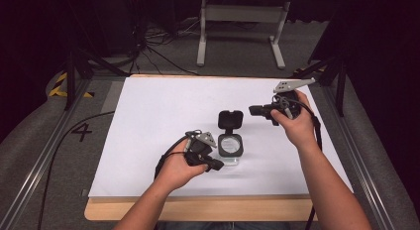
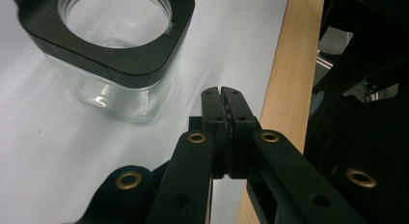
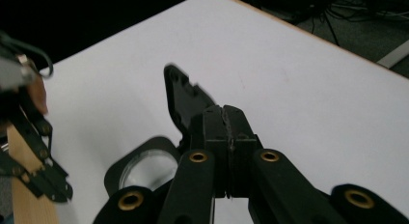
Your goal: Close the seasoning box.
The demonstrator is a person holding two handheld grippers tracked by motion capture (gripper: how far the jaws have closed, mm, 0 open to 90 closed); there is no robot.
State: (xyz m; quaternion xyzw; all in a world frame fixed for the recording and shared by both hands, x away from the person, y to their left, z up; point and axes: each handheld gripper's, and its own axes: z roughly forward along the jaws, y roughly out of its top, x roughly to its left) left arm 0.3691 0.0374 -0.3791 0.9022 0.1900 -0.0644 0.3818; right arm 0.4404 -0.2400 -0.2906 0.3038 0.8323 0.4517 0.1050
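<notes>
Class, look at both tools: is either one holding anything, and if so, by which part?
Nothing is held. The left tool and the right tool both have their jaws shut on nothing, clear of the open glass jar.

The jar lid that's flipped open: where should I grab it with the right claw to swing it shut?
Probably the lid's free far edge, coming from the far side with the right claw, now shut. The lid stands tilted back behind the glass jar's open mouth, apparently hinged at the collar, so that thin edge is exposed.

Site: lab recording bay | Evidence: black curtains (image 1: 29, 36) all round; floor cables (image 1: 158, 46) at 11 o'clock; aluminium rails (image 1: 42, 160) flanking white-covered table (image 1: 163, 106)
</notes>
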